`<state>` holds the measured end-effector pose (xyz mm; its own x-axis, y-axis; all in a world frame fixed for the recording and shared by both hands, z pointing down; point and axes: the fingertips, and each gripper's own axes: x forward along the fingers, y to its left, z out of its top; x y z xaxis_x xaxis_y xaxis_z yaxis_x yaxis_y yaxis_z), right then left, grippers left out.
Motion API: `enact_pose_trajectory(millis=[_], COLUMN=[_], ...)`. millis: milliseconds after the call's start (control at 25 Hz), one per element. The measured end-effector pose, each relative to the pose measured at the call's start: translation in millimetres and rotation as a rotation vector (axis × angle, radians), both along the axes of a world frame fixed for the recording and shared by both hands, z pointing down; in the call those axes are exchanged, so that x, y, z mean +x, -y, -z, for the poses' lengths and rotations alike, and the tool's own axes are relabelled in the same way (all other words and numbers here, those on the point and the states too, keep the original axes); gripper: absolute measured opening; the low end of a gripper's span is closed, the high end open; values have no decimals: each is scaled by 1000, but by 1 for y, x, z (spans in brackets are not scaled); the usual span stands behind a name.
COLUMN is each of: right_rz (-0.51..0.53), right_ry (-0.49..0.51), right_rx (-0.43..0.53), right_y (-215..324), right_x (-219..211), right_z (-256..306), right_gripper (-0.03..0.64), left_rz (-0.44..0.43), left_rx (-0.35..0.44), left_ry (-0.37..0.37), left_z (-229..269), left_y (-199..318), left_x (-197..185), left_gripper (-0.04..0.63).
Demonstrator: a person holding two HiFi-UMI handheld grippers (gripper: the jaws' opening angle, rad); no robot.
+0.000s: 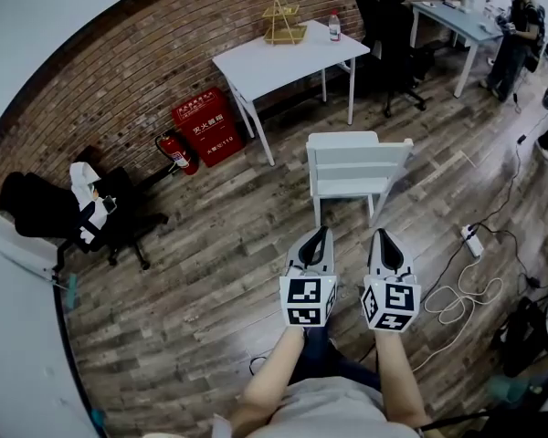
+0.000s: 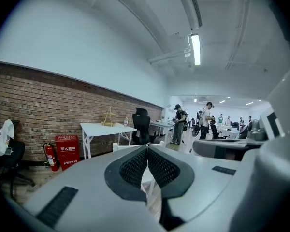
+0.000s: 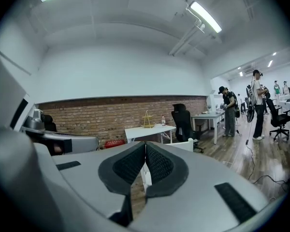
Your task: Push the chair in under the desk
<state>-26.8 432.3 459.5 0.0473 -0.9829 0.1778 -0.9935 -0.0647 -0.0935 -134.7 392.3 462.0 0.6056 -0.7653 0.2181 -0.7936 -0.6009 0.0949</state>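
- Chair [image 1: 356,164]: it stands on the wood floor just ahead of your grippers, backrest toward you. It is well short of the desk [image 1: 283,62], and nothing touches it yet.
- Your left gripper [image 1: 323,232] and right gripper [image 1: 382,234] both have their jaws pressed together with nothing between them, so you would push with narrow closed tips. Those tips could skid off the backrest rail.
- Push high on that rail and the chair may tip forward instead of sliding.
- Push harder with one gripper than the other and the chair will likely twist off line.
- The chair's legs may catch on the floorboard seams and judder or stop short.
- Mind the power strip [image 1: 471,240] and the white cable [image 1: 457,301] on the floor to your right. Step wide and you could snag them.
- From the head view the chair seems lined up nearer the desk's right leg [image 1: 351,99] than the open middle. A straight push could ram that leg.
- Any knock to the desk would shake the wire basket [image 1: 285,21] and the bottle [image 1: 334,26] on top, and the bottle could topple.
- Drift right and you may bump the black office chair [image 1: 388,35] beyond the desk's end.
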Motion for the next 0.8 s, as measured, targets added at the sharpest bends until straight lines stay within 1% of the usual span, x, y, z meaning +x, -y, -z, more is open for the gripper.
enact_pose_trajectory(millis=[160, 360, 800], right_rz=[2, -7, -49], right_ry=[3, 0, -19], right_rx=[-15, -26, -35], right_y=[17, 52, 152], right_x=[3, 14, 48], right_z=[-7, -10, -5], right_gripper=[17, 16, 17], left_rz=[6, -2, -22], left_rx=[-14, -21, -22], left_ry=[0, 5, -18], left_z=[-7, -11, -5], left_y=[19, 55, 163], left_x=[3, 15, 38], left_gripper=[17, 17, 17])
